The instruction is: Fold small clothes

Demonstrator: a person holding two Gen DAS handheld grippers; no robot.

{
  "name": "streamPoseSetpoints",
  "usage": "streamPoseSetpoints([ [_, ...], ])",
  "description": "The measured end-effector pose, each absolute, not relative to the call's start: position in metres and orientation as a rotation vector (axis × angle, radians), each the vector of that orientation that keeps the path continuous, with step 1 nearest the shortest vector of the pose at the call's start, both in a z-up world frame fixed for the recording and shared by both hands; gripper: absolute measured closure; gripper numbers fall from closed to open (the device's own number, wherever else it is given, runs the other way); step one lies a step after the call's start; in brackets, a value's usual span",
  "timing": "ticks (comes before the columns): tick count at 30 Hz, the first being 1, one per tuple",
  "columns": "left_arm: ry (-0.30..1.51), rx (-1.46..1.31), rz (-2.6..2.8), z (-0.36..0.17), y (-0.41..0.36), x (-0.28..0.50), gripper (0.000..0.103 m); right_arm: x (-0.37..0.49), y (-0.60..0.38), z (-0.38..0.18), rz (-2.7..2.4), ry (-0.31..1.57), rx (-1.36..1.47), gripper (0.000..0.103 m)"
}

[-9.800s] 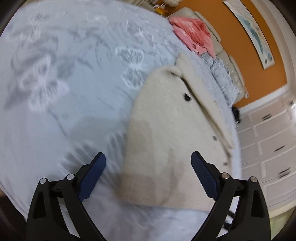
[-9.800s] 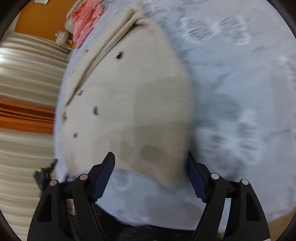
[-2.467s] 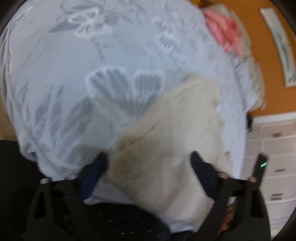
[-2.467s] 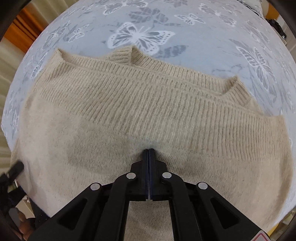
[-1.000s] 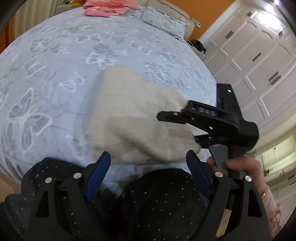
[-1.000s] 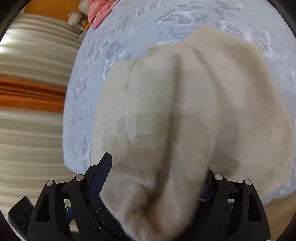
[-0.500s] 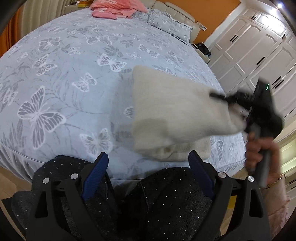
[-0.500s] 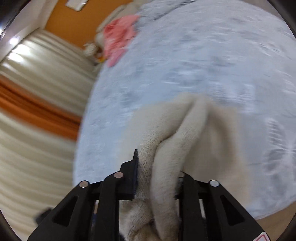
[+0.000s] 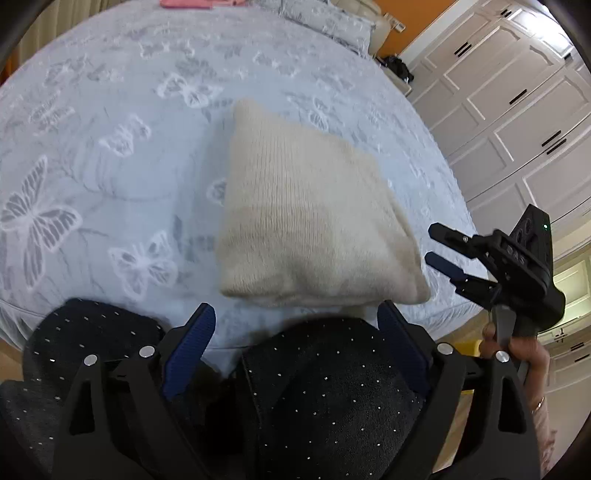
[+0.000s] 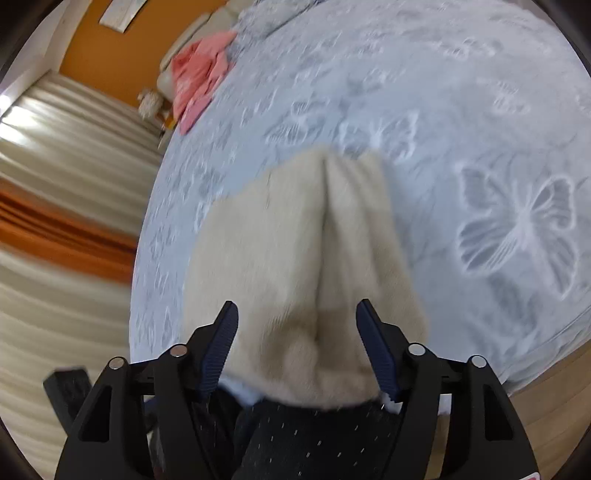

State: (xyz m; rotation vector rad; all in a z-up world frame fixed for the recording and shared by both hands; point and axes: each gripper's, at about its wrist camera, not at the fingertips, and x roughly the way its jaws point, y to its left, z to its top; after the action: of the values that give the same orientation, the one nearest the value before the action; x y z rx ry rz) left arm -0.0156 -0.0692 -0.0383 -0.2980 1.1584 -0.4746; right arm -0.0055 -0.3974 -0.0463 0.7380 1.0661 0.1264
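A cream knit sweater (image 9: 310,221) lies folded on the blue butterfly bedspread (image 9: 110,122) near the bed's front edge. My left gripper (image 9: 295,347) is open and empty, held back over my dark speckled trousers, short of the sweater. My right gripper (image 10: 297,339) is open, its jaws apart on either side of the sweater's near end (image 10: 306,266) without gripping it. It also shows in the left wrist view (image 9: 443,251), just right of the sweater, jaws apart.
A pink garment (image 10: 199,74) lies at the far end of the bed by the pillows (image 9: 325,18). White wardrobe doors (image 9: 517,110) stand to the right. Striped curtains (image 10: 66,184) hang on the other side. My knees (image 9: 325,387) press against the bed edge.
My right gripper was shut on the lifted sweater; it has opened and the sweater now lies flat on the bed. My left gripper stayed open.
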Motion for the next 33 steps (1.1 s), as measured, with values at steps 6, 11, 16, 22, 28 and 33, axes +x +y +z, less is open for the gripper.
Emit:
streamPoseSetpoints([
  [6,1.218,-0.175,-0.442,-0.069,-0.081,-0.012,0.014,-0.009,-0.378,-0.088,0.176,1.158,0.753,0.066],
  [11,1.170,-0.074,-0.439,-0.071,-0.088,-0.012,0.014,0.006,-0.373,-0.049,0.234,1.071,0.689,0.092],
  [16,1.141,-0.060,-0.419,-0.067,-0.088,-0.003,0.014,0.007,-0.403,-0.023,0.145,1.008,0.612,0.093],
  [22,1.140,0.008,-0.390,-0.083,-0.106,0.014,0.014,0.007,-0.408,-0.088,0.096,1.145,0.690,0.093],
  [28,1.128,0.089,-0.389,-0.092,-0.115,0.021,0.028,0.008,-0.415,-0.079,0.133,1.085,0.802,0.093],
  [33,1.087,0.148,-0.413,-0.083,-0.118,0.011,0.018,0.016,-0.423,-0.038,0.203,1.017,0.849,0.093],
])
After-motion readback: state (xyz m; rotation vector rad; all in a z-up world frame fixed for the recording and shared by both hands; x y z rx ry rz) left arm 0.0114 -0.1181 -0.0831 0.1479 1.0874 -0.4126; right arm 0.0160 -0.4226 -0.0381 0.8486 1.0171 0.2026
